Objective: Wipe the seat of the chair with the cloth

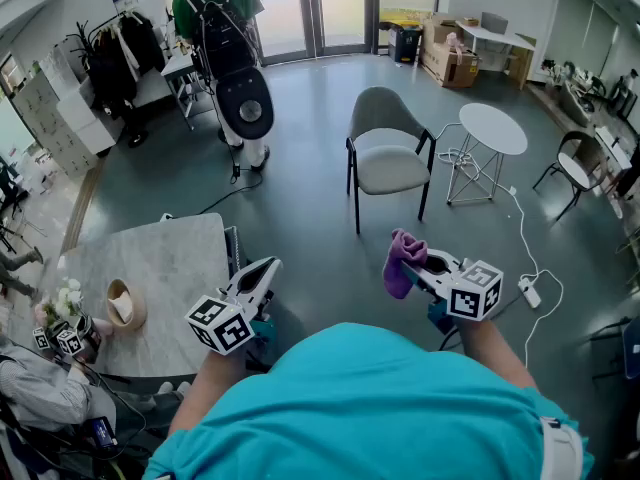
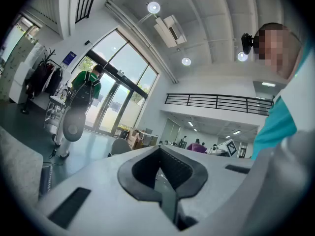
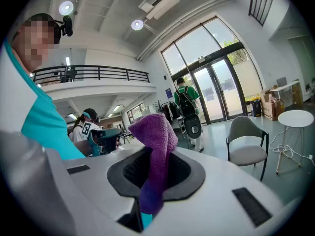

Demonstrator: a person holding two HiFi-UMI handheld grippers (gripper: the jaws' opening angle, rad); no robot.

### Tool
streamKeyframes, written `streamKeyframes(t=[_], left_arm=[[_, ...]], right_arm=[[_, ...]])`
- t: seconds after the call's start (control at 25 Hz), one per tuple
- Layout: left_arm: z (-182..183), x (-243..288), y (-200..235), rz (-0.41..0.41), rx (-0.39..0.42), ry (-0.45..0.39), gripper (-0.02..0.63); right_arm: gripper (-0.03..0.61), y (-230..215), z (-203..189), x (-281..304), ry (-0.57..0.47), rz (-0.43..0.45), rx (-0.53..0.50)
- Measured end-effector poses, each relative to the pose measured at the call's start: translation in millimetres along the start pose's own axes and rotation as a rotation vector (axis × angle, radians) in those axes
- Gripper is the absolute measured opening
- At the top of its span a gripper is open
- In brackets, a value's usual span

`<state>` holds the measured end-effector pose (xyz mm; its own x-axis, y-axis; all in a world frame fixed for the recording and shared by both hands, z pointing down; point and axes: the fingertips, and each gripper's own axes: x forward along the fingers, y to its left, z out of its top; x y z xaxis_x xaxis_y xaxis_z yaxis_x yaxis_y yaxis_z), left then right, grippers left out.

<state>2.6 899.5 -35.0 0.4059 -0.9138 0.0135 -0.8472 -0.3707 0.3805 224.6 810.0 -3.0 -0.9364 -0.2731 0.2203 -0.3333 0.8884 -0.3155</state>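
Meanwhile, at the lower left of the head view, a marble-topped counter (image 1: 165, 268) stands just beside the left hand-held gripper (image 1: 263, 271). Its jaws are closed together with nothing between them.

Right of centre, the right hand-held gripper (image 1: 420, 265) is clamped on a purple cloth (image 1: 402, 262), held in the air in front of the person. One bunched end stands up above the jaws and the other droops below them.

The chair (image 1: 388, 164) waits in the upper middle of the frame, well apart from both tools, and its pale seat (image 1: 392, 170) is bare. A small round table (image 1: 492, 128) stands to its right.

The cloth looks light, soft and limp, so it will likely fold rather than push. A grip on a thick bunch, with a loose pad left free to press flat, should serve. The seat appears cushioned, and the slim-legged chair may shift on the smooth floor (image 1: 300, 198) under hard strokes.
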Motion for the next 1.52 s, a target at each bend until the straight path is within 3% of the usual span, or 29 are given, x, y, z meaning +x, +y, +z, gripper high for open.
streamKeyframes(t=[0.64,0.96,1.32,1.52], left_arm=[[-0.4,43.5,-15.1,-0.033,0.004,0.036,0.003],[-17.0,110.9,-59.4,-0.077,-0.005,0.049,0.003],[-47.9,191.3,-118.3,-0.134,-0.03,0.074,0.003],[-57.2,215.5,-119.9,-0.128,-0.027,0.102,0.003]], right_arm=[[0.057,-34.2,4.4,-16.9,-0.016,-0.003,0.06],[0.058,-70.5,9.5,-75.2,-0.005,0.016,0.029],[0.058,-137.0,3.6,-154.4,0.002,-0.009,0.066],[0.058,-165.4,-1.1,-160.9,-0.009,-0.005,0.109]])
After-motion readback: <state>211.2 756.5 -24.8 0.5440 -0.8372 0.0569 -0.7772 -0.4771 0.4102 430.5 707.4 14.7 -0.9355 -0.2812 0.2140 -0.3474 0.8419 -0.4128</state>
